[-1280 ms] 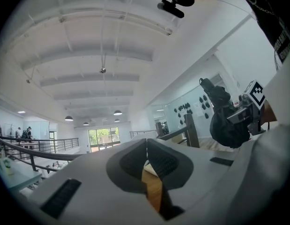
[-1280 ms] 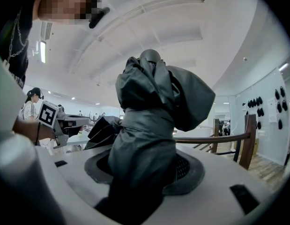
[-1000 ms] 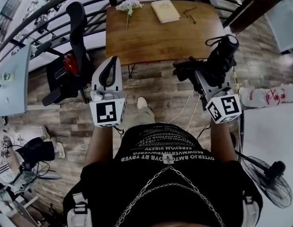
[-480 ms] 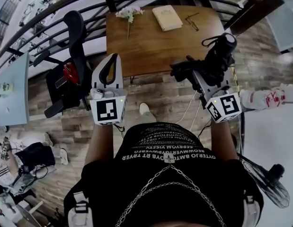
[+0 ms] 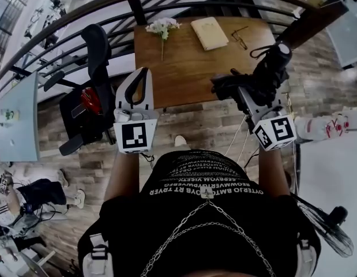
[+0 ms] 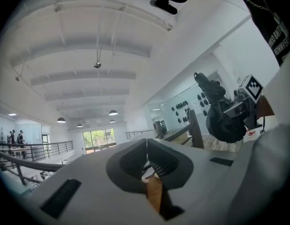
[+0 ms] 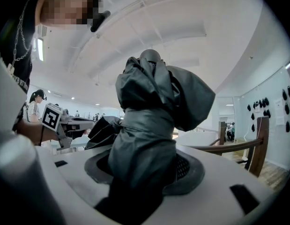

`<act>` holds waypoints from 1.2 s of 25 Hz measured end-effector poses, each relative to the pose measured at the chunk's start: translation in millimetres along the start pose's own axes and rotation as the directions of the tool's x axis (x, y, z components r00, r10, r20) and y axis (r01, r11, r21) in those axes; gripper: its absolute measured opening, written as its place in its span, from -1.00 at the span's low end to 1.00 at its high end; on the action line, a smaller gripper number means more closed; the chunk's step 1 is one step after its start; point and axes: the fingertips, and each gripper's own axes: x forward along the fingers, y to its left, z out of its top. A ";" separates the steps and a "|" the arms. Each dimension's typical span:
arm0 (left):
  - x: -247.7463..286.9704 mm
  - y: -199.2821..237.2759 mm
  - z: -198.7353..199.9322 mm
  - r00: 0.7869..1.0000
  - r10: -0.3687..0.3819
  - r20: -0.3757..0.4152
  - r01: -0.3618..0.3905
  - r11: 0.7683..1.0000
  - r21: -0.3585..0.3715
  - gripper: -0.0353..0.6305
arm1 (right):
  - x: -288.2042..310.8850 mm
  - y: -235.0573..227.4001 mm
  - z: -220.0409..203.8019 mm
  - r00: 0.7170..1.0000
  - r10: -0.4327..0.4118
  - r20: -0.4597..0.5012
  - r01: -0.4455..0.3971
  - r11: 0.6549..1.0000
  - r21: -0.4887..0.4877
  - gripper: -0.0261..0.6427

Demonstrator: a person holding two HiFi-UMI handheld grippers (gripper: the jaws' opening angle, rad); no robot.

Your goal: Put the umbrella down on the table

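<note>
My right gripper [image 5: 247,91] is shut on a folded black umbrella [image 5: 266,73], held in the air over the near right corner of the wooden table [image 5: 195,62]. In the right gripper view the umbrella [image 7: 149,121] stands bundled between the jaws of the right gripper [image 7: 142,170], its fabric bulging above them. To the left, the left gripper [image 5: 140,74] hangs over the table's near left edge. Its tips meet with nothing between them, as the left gripper view also shows for this gripper [image 6: 145,143].
On the far side of the table lie a sprig of white flowers [image 5: 161,27], a tan book [image 5: 210,32] and a pair of glasses [image 5: 243,36]. A black office chair [image 5: 89,97] stands left of the table, a curved railing [image 5: 109,4] behind it, a fan [image 5: 329,229] at lower right.
Both grippers have moved forward toward the table, the right one carrying the umbrella along. They now overlap the table's near edge; the jaws stand as before.
</note>
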 end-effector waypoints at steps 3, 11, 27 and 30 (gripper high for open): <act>10.6 19.1 -3.3 1.000 0.001 -0.001 -0.001 1.000 0.014 -0.81 | 20.5 2.7 1.3 1.000 -0.006 0.007 0.006 1.000 0.005 -0.14; 22.9 44.6 -8.4 1.000 -0.015 0.022 0.014 1.000 0.028 -0.80 | 50.5 9.1 1.7 1.000 -0.019 0.004 0.019 1.000 -0.003 -0.14; 32.1 37.1 -30.5 0.999 -0.050 -0.007 0.050 0.999 -0.006 -0.80 | 53.4 9.3 -23.5 0.997 -0.039 -0.070 0.039 0.999 0.002 -0.14; 34.2 31.7 -29.9 0.999 -0.049 -0.012 0.049 0.999 0.007 -0.80 | 57.2 4.3 -28.0 0.997 -0.028 -0.075 0.028 1.000 0.001 -0.14</act>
